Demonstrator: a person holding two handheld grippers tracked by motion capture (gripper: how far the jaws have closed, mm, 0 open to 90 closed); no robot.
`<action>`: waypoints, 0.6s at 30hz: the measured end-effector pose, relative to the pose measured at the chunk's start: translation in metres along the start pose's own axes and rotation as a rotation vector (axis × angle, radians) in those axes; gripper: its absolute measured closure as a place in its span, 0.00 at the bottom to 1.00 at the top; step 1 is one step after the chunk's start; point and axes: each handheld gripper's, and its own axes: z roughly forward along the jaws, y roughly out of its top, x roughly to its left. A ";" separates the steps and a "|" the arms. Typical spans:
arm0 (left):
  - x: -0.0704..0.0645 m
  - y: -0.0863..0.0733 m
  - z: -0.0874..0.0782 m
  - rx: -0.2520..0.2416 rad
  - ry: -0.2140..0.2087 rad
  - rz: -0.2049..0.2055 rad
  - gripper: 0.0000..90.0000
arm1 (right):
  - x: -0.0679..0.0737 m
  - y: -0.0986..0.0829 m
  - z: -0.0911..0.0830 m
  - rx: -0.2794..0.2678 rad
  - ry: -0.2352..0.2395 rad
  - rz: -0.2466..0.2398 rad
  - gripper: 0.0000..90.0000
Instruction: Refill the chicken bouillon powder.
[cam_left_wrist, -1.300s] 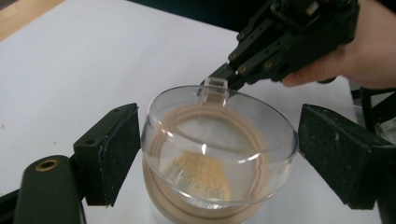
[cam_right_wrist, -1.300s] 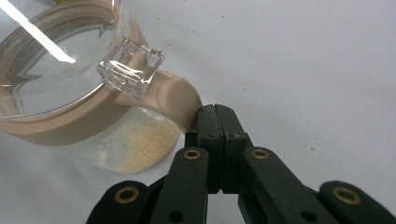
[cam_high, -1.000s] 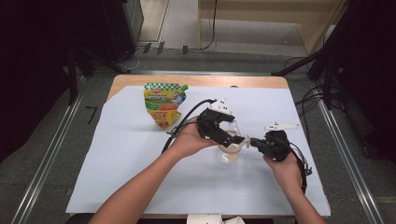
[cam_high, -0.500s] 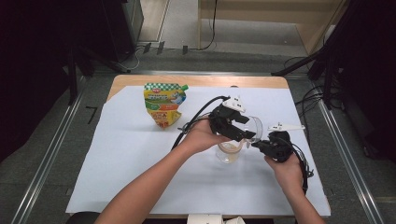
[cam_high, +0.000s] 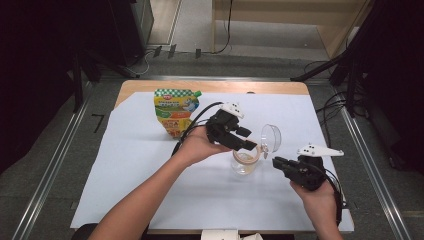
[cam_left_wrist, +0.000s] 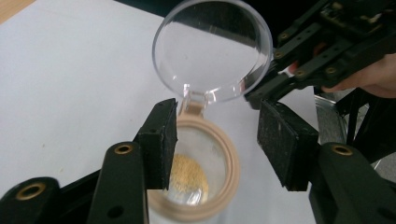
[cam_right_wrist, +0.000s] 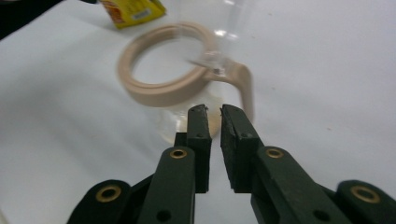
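Both tongs work around a small clear jar (cam_high: 246, 162) standing near the middle of the white sheet (cam_high: 130, 165) on the table, its round clear lid (cam_high: 270, 138) flipped up on a hinge. Left tongs (cam_high: 248, 145) hover over the jar's beige rim (cam_left_wrist: 205, 158) with the jaws spread wide, one on each side of the hinge and neither pad touching. Right tongs (cam_right_wrist: 213, 114) sit just beside the jar, low at its wall, jaws nearly together with only a thin slit between them and nothing held.

A little yellowish powder (cam_left_wrist: 187, 175) lies in the jar's bottom, so it is probably very light and easy to tip. Its clear wall looks hard and slick (likely thin plastic); the beige rim seems the firmer hold, and the hinge the weak spot. A colourful pouch (cam_high: 175, 111) stands well apart at the far left.
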 end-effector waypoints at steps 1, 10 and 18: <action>0.000 -0.002 -0.003 0.003 -0.003 -0.006 0.55 | 0.004 -0.001 -0.001 -0.006 0.009 -0.012 0.88; 0.004 -0.026 -0.029 0.001 -0.007 -0.067 0.66 | 0.034 -0.003 0.006 -0.028 0.139 -0.082 0.73; 0.012 -0.043 -0.059 -0.047 0.068 -0.070 0.67 | 0.059 -0.005 0.025 0.005 0.210 -0.141 0.66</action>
